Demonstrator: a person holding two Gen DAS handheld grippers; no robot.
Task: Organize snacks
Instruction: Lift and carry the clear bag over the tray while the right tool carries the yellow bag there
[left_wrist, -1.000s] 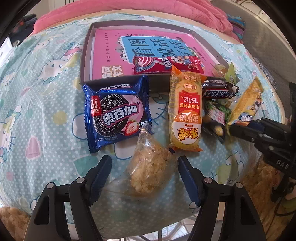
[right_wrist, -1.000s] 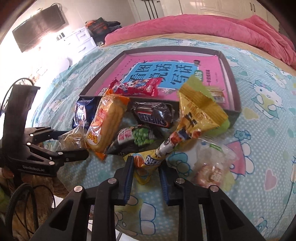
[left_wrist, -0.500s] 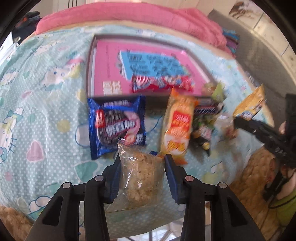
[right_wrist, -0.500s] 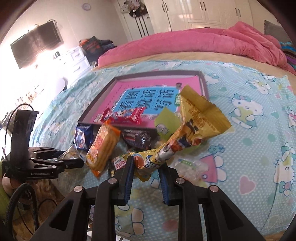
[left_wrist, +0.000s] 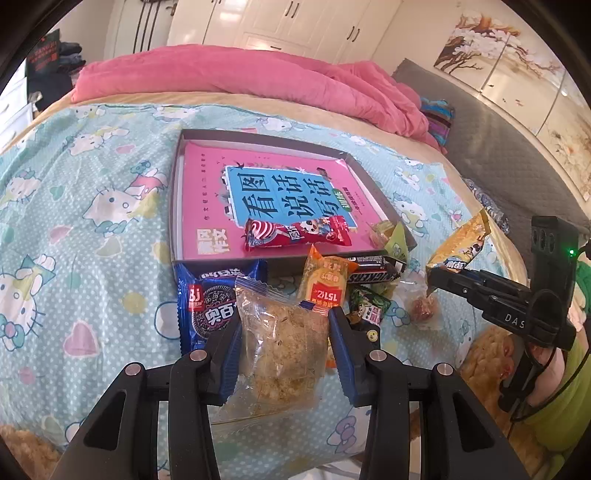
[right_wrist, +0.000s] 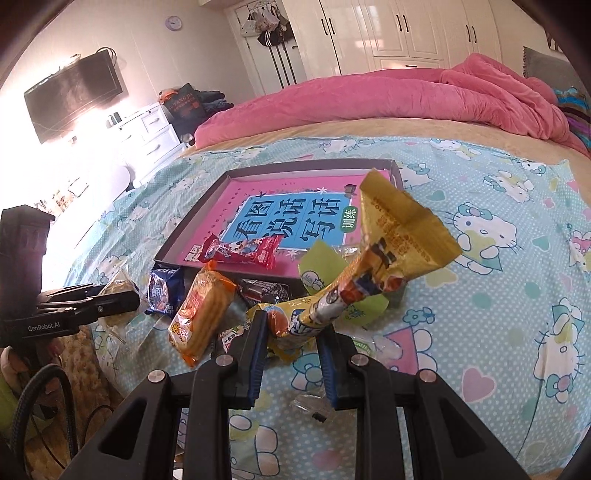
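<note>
Nearest to us, the left gripper (left_wrist: 282, 350) has its fingers (left_wrist: 229, 354) closed on a clear bag of crumbly cake (left_wrist: 280, 343), held clear of the bed (left_wrist: 74, 266). The right gripper (right_wrist: 291, 354) has its fingers (right_wrist: 255, 354) drawn narrow on the lower end of a yellow snack pouch (right_wrist: 388, 251), which stands up and tilts away from us, also off the bed.

Just beyond the fingers, the loose snacks lie on the bedsheet in front of the tray's near wall: a blue cookie pack (left_wrist: 207, 295), an orange cracker pack (left_wrist: 325, 284), a dark chocolate bar (left_wrist: 373, 273) and a green pea packet (left_wrist: 369, 306). Farther on sits the dark shallow tray (left_wrist: 177, 206) lined with a pink book (left_wrist: 207, 195); a red candy packet (left_wrist: 295, 232) already rests inside it near the front edge.

We judge the step in hand to be carrying both held snacks into the tray. To do it well, we keep each grip steady, since the cake is fragile and extra squeeze would crumble it. We raise both loads above the near wall before moving forward, so no wrapper catches the rim. We set them down on bare areas of the book, apart from the red packet, and release only once each rests flat.
</note>
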